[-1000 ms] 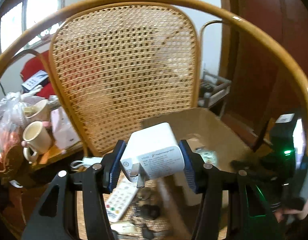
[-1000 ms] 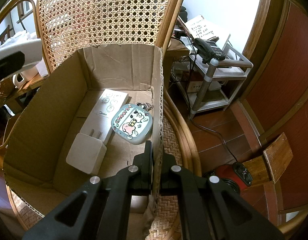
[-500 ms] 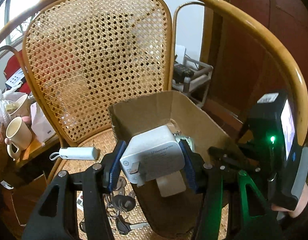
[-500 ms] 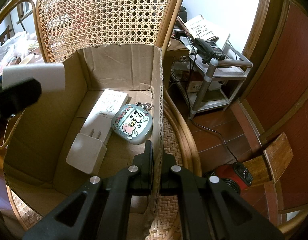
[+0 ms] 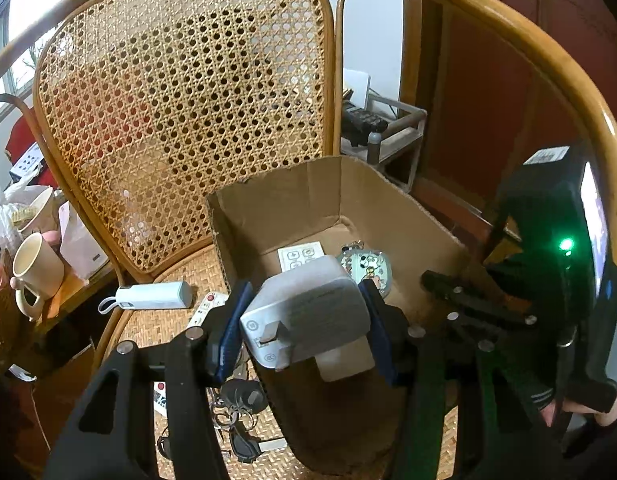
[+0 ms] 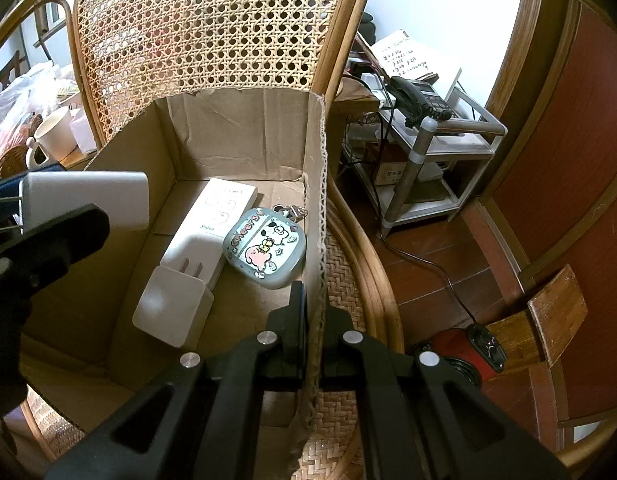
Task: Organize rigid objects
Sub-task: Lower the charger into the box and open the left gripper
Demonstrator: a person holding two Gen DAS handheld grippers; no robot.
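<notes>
The left gripper (image 5: 304,332) held the white charger (image 5: 308,312) over the box (image 6: 140,248); the right gripper (image 6: 313,312) pinched its wall. Best to lower first, then let go.

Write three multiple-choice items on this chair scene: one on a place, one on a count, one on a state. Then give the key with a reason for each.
1. Where is the cartoon-print case?
A. on the chair seat beside the box
B. inside the cardboard box
C. on the side shelf

2. How many things lie on the box floor?
A. one
B. three
C. five

3. What is the right gripper doing?
A. clamping the box wall
B. hanging open over the case
C. holding a mug

Key: 1 B, it lies on the box floor beside the white remote. 2 B, remote, case and a small white charger. 3 A, its jaws pinch the wall's edge.
</notes>
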